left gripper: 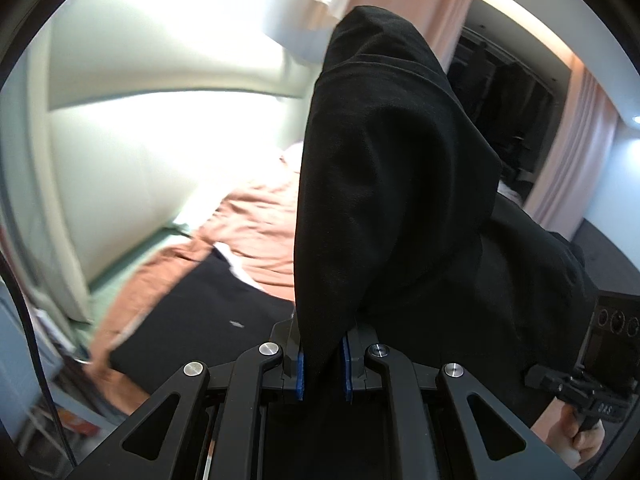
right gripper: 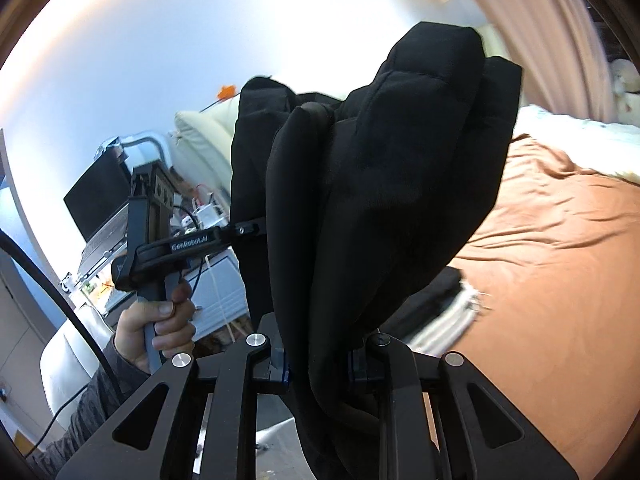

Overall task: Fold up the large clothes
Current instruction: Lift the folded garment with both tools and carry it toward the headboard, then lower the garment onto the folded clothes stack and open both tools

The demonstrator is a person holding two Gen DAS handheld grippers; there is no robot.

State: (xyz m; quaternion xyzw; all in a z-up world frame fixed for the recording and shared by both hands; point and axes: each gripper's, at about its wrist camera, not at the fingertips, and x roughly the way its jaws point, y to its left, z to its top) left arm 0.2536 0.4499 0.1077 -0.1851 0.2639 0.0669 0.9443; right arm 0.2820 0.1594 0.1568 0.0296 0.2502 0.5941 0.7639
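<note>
Black garment (left gripper: pixel 384 184) rises from between both sets of jaws, lifted above the bed (right gripper: pixel 560 240). Left gripper (left gripper: pixel 323 368) has its jaws pinched on a fold of it; right gripper (right gripper: pixel 318 368) has its jaws closed on a thicker bunch, cloth draping forward over them

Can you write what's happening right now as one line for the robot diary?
step: lifting | left gripper: shut on black garment | right gripper: shut on black garment | garment: held up, bunched | below: bed with rust-orange sheet
</note>
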